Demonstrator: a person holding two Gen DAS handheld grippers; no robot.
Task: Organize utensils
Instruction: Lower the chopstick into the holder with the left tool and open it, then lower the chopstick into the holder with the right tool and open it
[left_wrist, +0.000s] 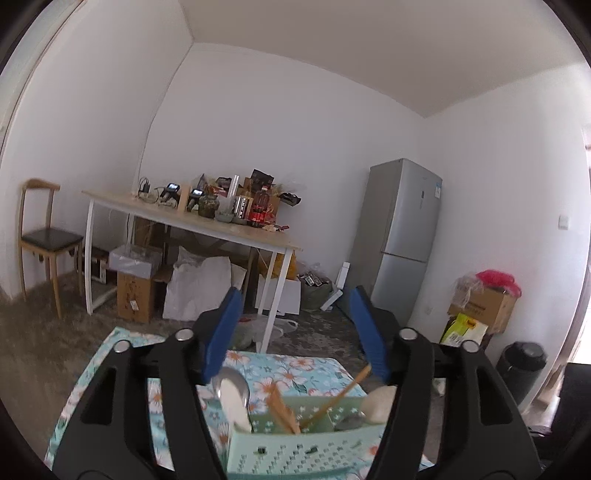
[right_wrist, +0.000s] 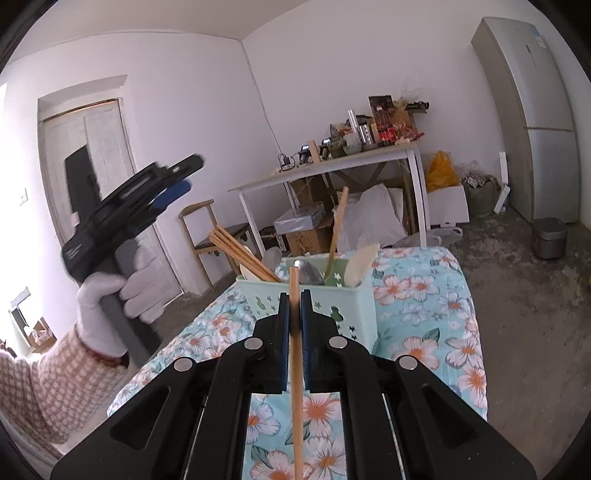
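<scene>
Left claw stands released, nothing between its pads, just above the green holder on the flowered worktop. Right claw is clenched on one wooden chopstick, just before the holder. This stick seems light, stiff and smooth, so it can pivot; a hold near its middle looks safest.

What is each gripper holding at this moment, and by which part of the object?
The right gripper is shut on a wooden chopstick, clamped partway along its shaft, nearer its upper end. The left gripper is open above the utensil holder and holds nothing.
</scene>
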